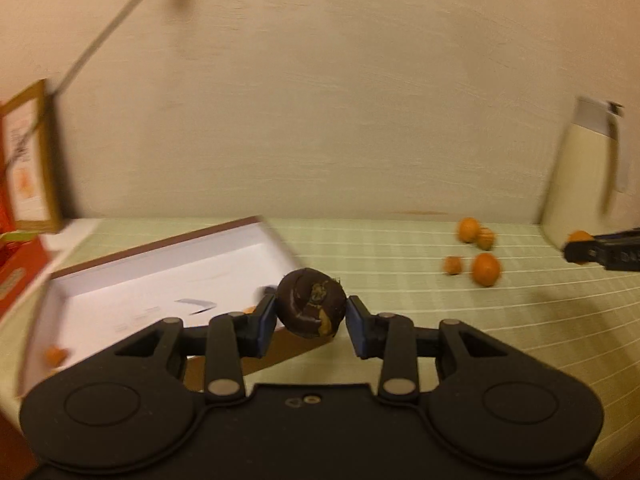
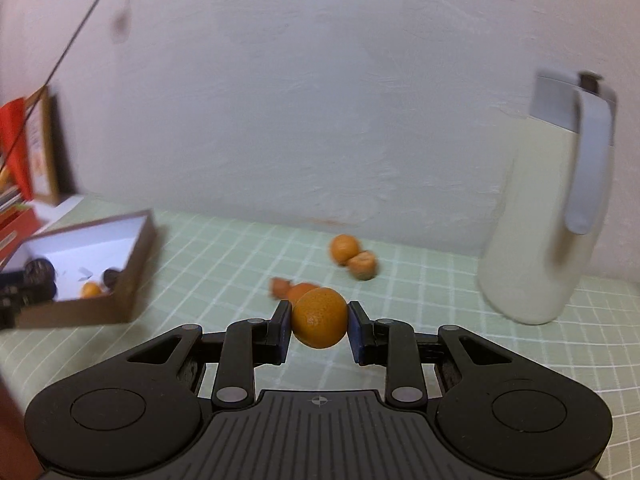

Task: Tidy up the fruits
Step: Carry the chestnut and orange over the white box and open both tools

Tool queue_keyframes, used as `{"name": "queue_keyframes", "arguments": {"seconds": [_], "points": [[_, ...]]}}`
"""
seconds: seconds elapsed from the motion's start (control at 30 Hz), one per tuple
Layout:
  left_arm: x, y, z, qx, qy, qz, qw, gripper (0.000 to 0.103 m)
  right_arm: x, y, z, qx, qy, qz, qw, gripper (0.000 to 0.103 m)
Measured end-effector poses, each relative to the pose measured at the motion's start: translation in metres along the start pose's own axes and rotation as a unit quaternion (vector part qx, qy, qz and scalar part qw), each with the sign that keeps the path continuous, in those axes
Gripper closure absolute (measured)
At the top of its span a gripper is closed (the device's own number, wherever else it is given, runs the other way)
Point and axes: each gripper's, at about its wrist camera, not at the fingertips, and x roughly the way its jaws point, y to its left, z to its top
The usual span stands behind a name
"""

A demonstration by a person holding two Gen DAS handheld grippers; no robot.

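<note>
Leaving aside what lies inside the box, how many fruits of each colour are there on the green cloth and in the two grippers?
Orange: 5. There are four loose oranges on the green cloth and one held orange in the right gripper.
Dark brown: 1. The dark fruit is in the left gripper.
Total: 6

The red box (image 1: 16, 268) at the left edge of the left wrist view is cut off and smeared. The framed card (image 1: 28, 160) above it is too blurred to read. At the right edge, the jug (image 1: 580, 184) is cut off and partly hides an orange (image 1: 580, 236). The print inside the white box (image 1: 152, 276) is illegible.
</note>
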Motion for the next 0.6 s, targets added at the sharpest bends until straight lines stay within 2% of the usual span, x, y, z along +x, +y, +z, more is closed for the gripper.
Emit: {"name": "queue_keyframes", "arguments": {"seconds": [0.23,0.6], "points": [[-0.019,0.059,-0.008,-0.035,0.004,0.059,0.9977,0.075,0.004,0.046,0.01,-0.018,-0.006,0.04,0.999,0.073],[-0.034,0.119,-0.016,-0.077,0.003,0.1,0.992,0.075,0.025,0.124,0.029,-0.052,-0.014,0.091,0.994,0.073]]}}
